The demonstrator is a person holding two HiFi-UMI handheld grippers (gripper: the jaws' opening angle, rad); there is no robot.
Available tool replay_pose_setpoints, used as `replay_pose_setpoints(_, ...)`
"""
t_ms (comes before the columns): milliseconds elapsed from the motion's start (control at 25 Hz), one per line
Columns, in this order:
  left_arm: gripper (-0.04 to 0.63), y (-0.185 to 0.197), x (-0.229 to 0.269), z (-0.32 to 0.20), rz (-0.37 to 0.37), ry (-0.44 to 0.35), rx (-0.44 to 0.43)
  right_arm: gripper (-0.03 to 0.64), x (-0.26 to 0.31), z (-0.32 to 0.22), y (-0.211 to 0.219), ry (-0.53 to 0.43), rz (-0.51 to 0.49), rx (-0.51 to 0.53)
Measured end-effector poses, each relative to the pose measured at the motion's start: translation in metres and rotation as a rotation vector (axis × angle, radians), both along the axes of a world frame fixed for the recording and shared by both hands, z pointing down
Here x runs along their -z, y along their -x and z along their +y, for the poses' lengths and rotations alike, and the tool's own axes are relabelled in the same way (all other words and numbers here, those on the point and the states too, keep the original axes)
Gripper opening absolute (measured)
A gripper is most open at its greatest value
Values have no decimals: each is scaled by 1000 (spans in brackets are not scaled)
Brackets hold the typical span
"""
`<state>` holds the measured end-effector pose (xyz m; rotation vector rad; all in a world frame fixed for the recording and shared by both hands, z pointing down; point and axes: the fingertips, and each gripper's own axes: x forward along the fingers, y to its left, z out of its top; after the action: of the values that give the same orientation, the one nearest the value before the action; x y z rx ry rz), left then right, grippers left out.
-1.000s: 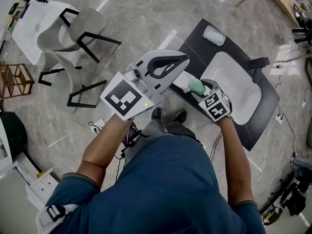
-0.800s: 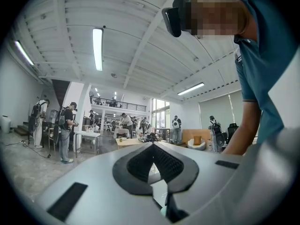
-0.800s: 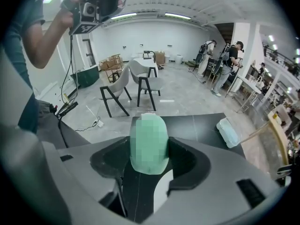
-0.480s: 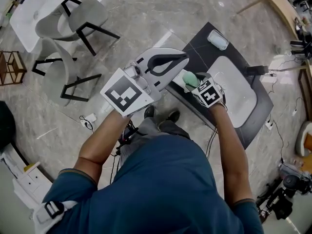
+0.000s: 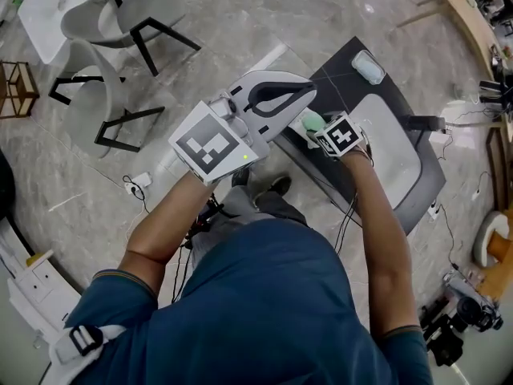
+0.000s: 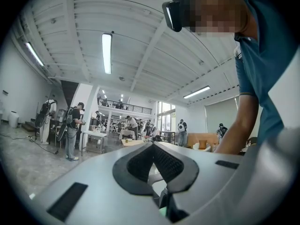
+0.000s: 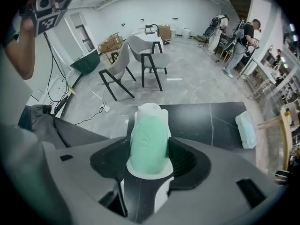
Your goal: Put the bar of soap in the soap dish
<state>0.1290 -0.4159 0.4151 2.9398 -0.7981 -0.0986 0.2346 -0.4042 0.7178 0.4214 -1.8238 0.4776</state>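
A pale green bar of soap [image 7: 149,142] with a white piece under it sits between the jaws of my right gripper [image 7: 149,163], which is shut on it. In the head view the soap [image 5: 311,121] hangs over the near left edge of a black countertop [image 5: 337,74]. The soap dish [image 5: 368,66], a clear pale tray, lies at the counter's far corner; it shows at the right as soap dish [image 7: 245,129]. My left gripper [image 5: 300,95] is held high to the left of the soap. Its jaws meet at the tips with nothing between them, and its own view points at the ceiling.
A white sink basin [image 5: 397,151] is set into the countertop to the right of the soap. Grey chairs [image 5: 120,22] and a white table [image 5: 44,14] stand on the marble floor at the far left. Cables [image 5: 140,187] lie on the floor near my feet.
The right gripper with the soap has shifted left and slightly up, toward the counter's near left edge. The left gripper has hardly moved.
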Motion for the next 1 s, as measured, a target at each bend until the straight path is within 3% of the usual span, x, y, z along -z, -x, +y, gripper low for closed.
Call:
replay_pose_setpoints(240, 1, 10, -6, 0, -8, -22, 10, 259, -11, 1, 5, 63, 16, 11)
replay_pose_setpoints(400, 2, 14, 3, -1, 0, 17, 29, 258, -13, 2, 4, 79, 33, 19)
replay_pose_setpoints(480, 2, 14, 5, -1, 25, -31, 22, 259, -11, 2, 2, 80, 44, 23)
replay_pose_setpoints(560, 0, 13, 1, 1, 0, -114, -7, 258, -8, 2, -1, 72, 59, 27)
replay_pose_setpoints(640, 2, 10, 3, 3, -23, -144, -25, 258, -2, 4, -5, 62, 64, 28)
replay_pose_setpoints(1000, 2, -9, 43, 7, -42, -65, -40, 257, 56, 1, -16, -52, -35, -56)
